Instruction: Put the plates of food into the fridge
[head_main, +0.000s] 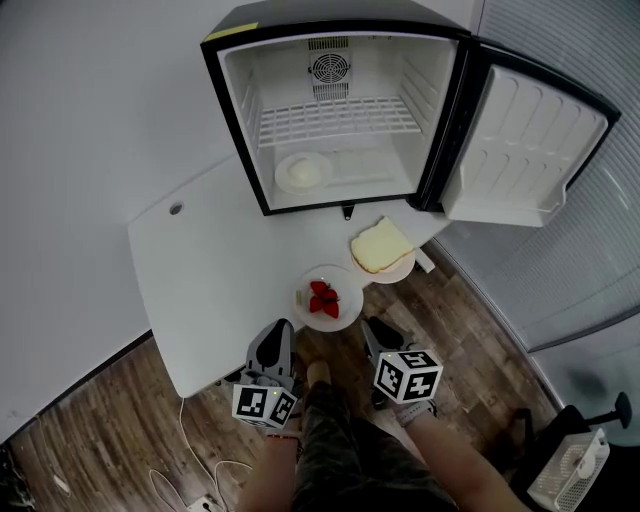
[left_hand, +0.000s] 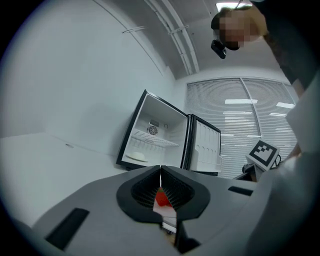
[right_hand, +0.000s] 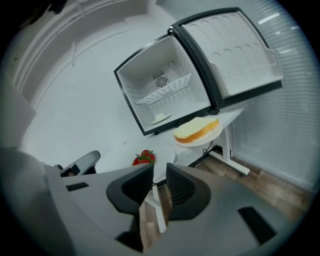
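Right gripper (right_hand: 160, 171) has its jaws a bit apart, nothing between them. Past them there's strawberries (right_hand: 143, 157), a cake slice (right_hand: 196, 129) on a plate (right_hand: 214, 134), and the open fridge (right_hand: 167, 90) with a dish (right_hand: 160, 118) inside.

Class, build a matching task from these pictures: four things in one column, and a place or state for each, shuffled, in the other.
Things:
1. plate of strawberries
2. plate with the yellow slice
3. white plate of pale food
4. fridge door

Places or states:
a. standing open
b. inside the fridge, below the wire shelf
c. at the table edge, farthest from the fridge
d. on the table, near the fridge's hinge side

Pairs: 1-c, 2-d, 3-b, 4-a
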